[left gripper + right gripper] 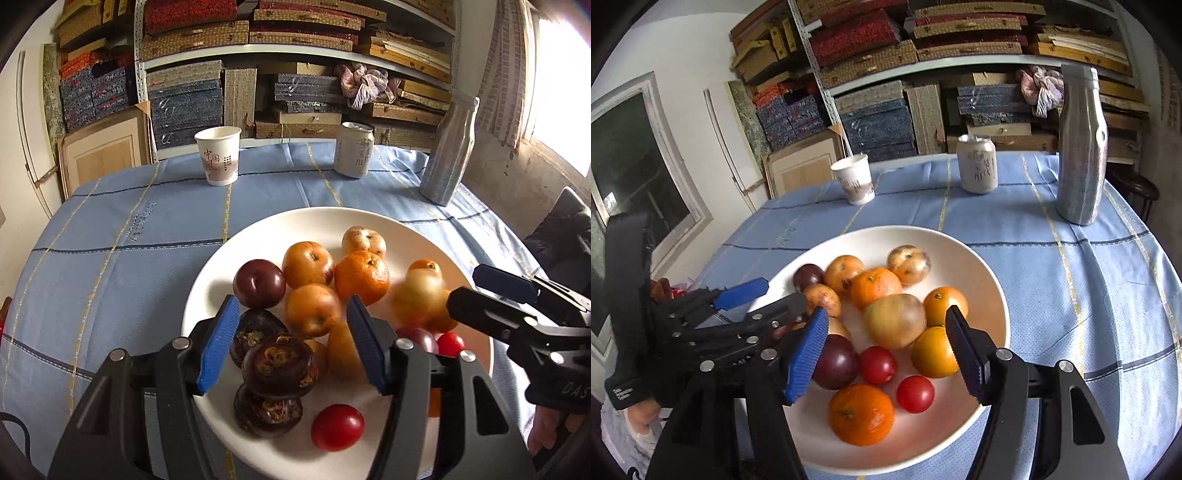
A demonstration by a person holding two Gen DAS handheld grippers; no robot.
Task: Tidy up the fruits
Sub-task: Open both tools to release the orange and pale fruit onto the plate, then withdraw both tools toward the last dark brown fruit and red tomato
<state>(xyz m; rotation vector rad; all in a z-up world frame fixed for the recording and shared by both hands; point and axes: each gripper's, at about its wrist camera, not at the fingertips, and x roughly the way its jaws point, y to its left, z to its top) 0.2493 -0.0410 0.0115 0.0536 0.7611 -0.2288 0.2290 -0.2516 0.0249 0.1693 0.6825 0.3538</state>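
A white plate (221, 280) (982, 280) on the blue checked cloth holds several fruits. Among them are tangerines (362, 277) (860, 413), a dark plum (258, 282) (836, 362), red cherry tomatoes (337, 426) (915, 393) and dark brown water chestnuts (279, 365). My left gripper (291, 343) (783, 293) stands open over the plate's near left side. A blurred yellowish fruit (343, 347) lies loose beside its right pad. My right gripper (886, 347) (463, 286) is open too. A blurred yellow-green fruit (895, 319) (419, 299) lies just beyond its pads, untouched.
At the table's far side stand a paper cup (218, 155) (855, 181), a drink can (354, 149) (977, 164) and a tall silver bottle (448, 155) (1080, 147). Shelves stacked with boxes fill the back wall. A hand (546, 424) grips the right tool.
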